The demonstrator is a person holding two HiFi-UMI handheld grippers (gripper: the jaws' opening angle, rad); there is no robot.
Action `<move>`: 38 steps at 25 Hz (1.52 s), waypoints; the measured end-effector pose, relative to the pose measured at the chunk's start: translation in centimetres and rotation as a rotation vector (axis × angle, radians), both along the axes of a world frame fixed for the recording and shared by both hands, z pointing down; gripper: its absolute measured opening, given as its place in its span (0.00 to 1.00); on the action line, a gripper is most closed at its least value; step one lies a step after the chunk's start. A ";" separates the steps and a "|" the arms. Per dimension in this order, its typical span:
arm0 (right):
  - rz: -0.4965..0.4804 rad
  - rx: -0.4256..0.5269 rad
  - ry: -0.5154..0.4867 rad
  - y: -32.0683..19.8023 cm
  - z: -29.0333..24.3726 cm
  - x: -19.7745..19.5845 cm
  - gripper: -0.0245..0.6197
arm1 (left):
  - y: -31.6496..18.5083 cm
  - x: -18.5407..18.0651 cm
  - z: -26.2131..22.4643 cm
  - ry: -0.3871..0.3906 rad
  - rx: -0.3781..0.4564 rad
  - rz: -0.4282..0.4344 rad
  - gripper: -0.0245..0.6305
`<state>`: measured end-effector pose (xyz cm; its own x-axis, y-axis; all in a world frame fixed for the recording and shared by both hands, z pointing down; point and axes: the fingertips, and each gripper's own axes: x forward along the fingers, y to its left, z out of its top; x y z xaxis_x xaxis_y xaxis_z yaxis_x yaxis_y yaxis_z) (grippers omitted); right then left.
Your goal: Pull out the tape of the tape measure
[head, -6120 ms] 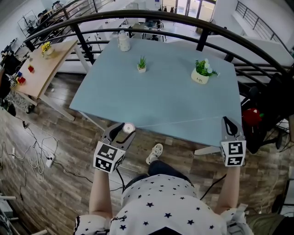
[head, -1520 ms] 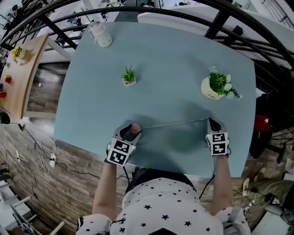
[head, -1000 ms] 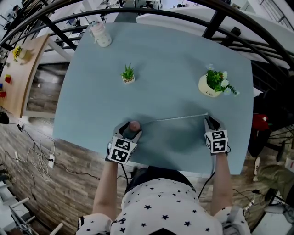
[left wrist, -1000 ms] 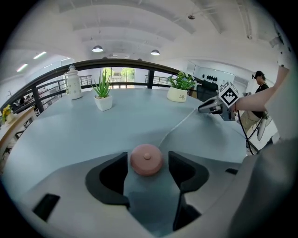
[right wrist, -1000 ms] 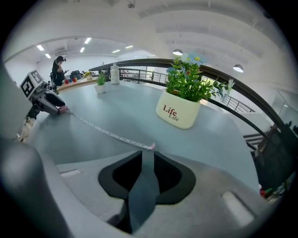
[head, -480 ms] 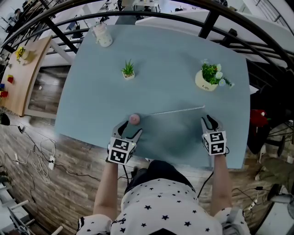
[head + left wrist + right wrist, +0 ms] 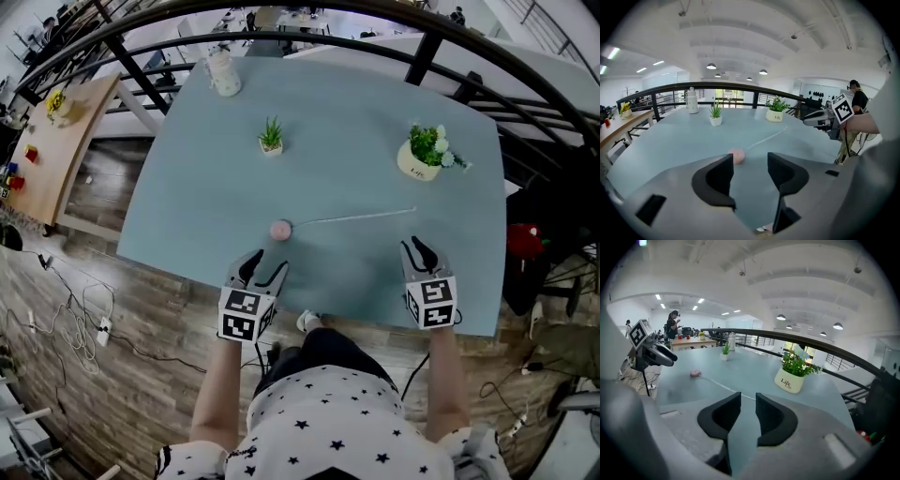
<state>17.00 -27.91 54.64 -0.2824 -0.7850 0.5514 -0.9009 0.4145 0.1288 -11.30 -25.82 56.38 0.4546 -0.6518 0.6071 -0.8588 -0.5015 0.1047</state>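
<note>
A small round pink tape measure (image 7: 280, 230) lies on the blue-grey table (image 7: 197, 169), and its thin tape (image 7: 352, 218) runs out to the right, flat on the top. My left gripper (image 7: 265, 264) hovers near the table's front edge, just short of the case. Its jaws are open with nothing between them and have just been closing slightly. In the left gripper view the case (image 7: 736, 156) sits beyond the jaws, apart from them. My right gripper (image 7: 415, 249) hangs short of the tape's free end, jaws narrowly open after opening, holding nothing. The right gripper view shows the tape (image 7: 722, 386) ahead.
A small potted plant (image 7: 271, 136) and a white pot with flowers (image 7: 422, 155) stand further back, with a white jar (image 7: 223, 73) at the far left corner. A black railing (image 7: 427, 47) curves behind the table. A wooden side table (image 7: 56, 141) is at the left.
Both grippers have let go and drawn back toward the person, rising off the table. The tape measure stays on the table with its tape pulled out.
</note>
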 end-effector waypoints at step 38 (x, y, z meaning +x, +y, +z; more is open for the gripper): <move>-0.164 0.238 -0.208 19.1 -9.9 -12.1 0.05 | 17.5 2.0 -9.1 0.122 0.247 -0.118 0.08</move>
<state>4.92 -8.85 44.71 -0.5025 -0.8194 0.2758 -0.8418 0.5364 0.0600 -9.26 -8.33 47.24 0.4269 -0.8254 0.3693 -0.9012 -0.4222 0.0981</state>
